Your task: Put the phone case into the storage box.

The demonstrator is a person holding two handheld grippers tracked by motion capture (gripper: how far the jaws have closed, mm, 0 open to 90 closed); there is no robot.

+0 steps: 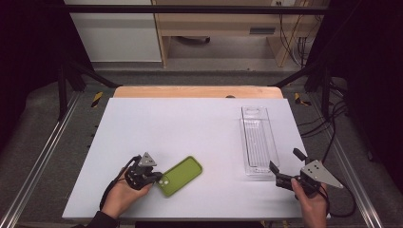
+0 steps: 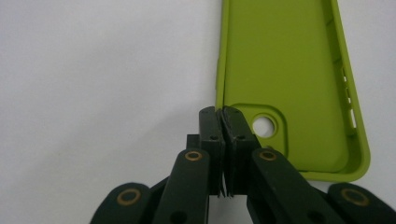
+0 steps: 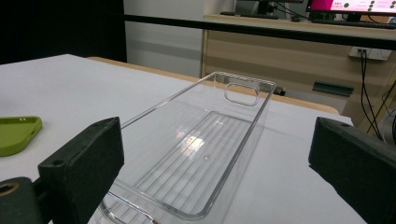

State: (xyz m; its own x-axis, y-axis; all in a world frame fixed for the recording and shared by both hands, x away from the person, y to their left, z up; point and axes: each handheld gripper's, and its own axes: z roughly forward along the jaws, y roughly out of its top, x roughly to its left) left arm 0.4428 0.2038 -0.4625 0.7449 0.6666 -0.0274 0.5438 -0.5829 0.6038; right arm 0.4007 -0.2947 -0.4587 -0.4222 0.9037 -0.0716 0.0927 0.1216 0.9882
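A lime-green phone case (image 1: 180, 175) lies hollow side up on the white table (image 1: 190, 123), near the front. My left gripper (image 1: 157, 178) is at the case's camera-hole corner. In the left gripper view the jaws are pressed together on the case's side wall (image 2: 219, 70), so my left gripper (image 2: 222, 114) is shut on the phone case (image 2: 289, 84). My right gripper (image 1: 285, 160) stands open just in front of the near end of a long clear plastic tray (image 1: 259, 137). The tray (image 3: 154, 107) lies empty between and beyond the right gripper's (image 3: 215, 158) wide-apart jaws. The case's end (image 3: 16, 133) shows at far left.
The table's front edge (image 1: 190, 218) runs just below both hands. Metal frame rails (image 1: 43, 147) flank the table on each side. Beyond the table's far wooden edge (image 1: 197, 91) stand a desk and cables (image 1: 290, 38).
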